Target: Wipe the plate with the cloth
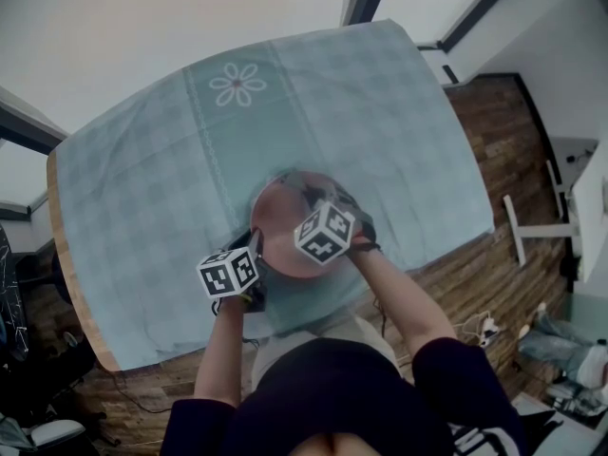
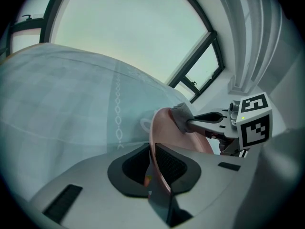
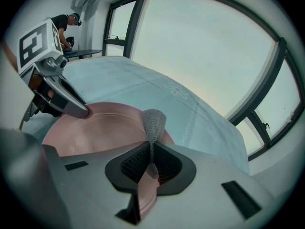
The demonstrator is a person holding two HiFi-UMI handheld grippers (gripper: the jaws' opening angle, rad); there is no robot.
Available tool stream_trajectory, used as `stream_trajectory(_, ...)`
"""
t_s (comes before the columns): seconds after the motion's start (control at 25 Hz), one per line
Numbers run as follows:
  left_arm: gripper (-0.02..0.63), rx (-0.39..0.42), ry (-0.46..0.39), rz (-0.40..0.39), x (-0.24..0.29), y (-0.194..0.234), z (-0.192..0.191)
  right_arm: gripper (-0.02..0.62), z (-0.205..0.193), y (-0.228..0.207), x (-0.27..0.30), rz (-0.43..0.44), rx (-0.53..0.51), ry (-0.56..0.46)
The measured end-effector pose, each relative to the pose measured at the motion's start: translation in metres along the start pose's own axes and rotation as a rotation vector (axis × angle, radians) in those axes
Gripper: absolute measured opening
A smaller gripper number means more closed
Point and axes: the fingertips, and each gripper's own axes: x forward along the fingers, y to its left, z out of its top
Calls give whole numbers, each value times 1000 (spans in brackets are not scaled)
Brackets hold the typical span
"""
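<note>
The left gripper clamps the rim of the pink plate; the right gripper pinches the gray cloth at its far edge.

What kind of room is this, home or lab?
Probably a lab or office staged as a dining spot, not a home. A teal checked tablecloth sits among big dark-framed windows and a wood floor with loose cables. Another person is working in the far corner.

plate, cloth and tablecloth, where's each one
plate (image 3: 95, 132), right gripper view, pink inner face
cloth (image 3: 153, 120), right gripper view, grey fold above the jaws
tablecloth (image 1: 142, 179), head view, bare checked part
</note>
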Motion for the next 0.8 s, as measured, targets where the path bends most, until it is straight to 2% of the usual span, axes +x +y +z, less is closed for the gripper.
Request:
stream_trajectory(0.44,48,-19,-11,-1,0,0,0,34,1,37,8,79,-84,41)
stream_trajectory(0.8,46,-34,-15,2,0,1,0,34,1,61,0,130,-110,36)
